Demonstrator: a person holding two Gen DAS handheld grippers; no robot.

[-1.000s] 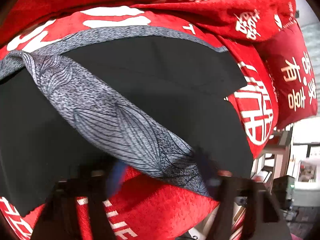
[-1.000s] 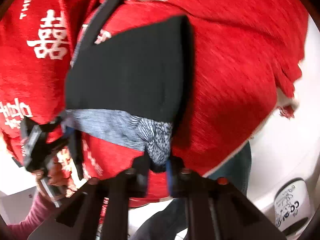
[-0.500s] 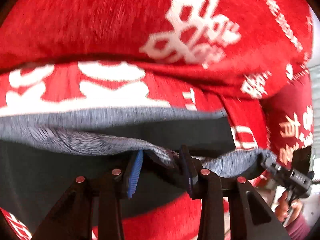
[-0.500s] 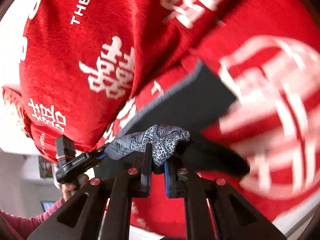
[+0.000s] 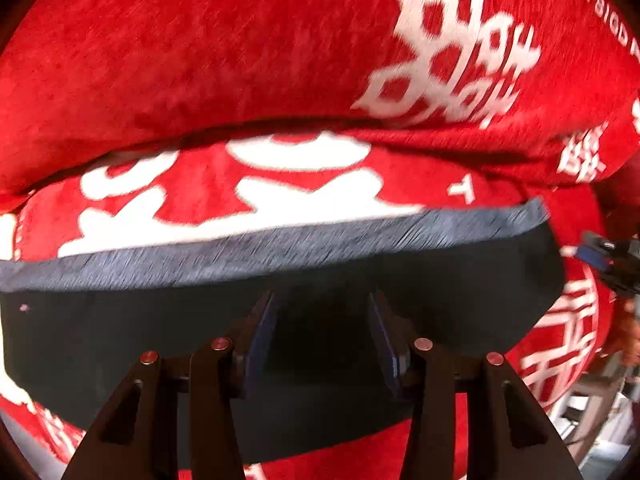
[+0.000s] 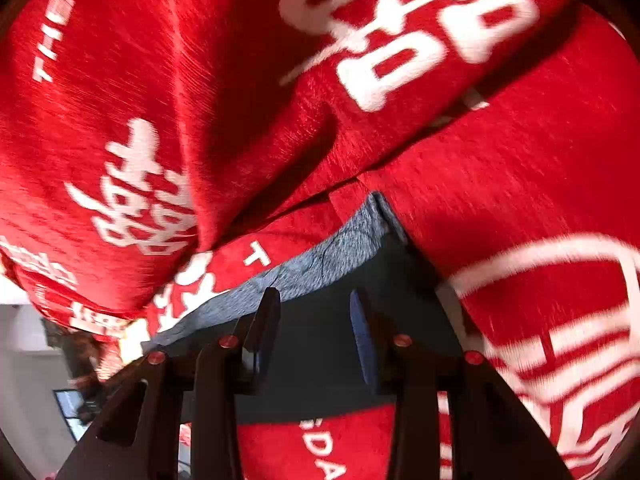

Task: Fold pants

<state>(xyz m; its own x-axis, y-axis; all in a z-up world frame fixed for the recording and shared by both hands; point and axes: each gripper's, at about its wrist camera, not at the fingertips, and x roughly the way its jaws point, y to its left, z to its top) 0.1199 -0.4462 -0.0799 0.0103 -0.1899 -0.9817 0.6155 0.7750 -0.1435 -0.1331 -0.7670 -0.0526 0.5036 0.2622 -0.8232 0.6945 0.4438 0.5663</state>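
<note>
The black pants [image 5: 460, 292] lie folded flat on a red blanket [image 5: 200, 72], with a grey patterned waistband [image 5: 280, 248] along their far edge. My left gripper [image 5: 322, 312] is open and empty just above the black cloth. In the right wrist view the same pants [image 6: 320, 344] and grey waistband [image 6: 320, 264] show, and my right gripper [image 6: 314, 312] is open and empty over them. The right gripper also shows at the right edge of the left wrist view [image 5: 612, 258].
The red blanket [image 6: 160, 80] with white characters covers a sofa seat and backrest behind the pants. A room with furniture shows at the lower right of the left wrist view [image 5: 600, 412] and a screen at the lower left of the right wrist view [image 6: 72, 408].
Both grippers held the grey waistband and carried it over toward the backrest. Both have now opened and let it go, and the pants lie folded flat.
</note>
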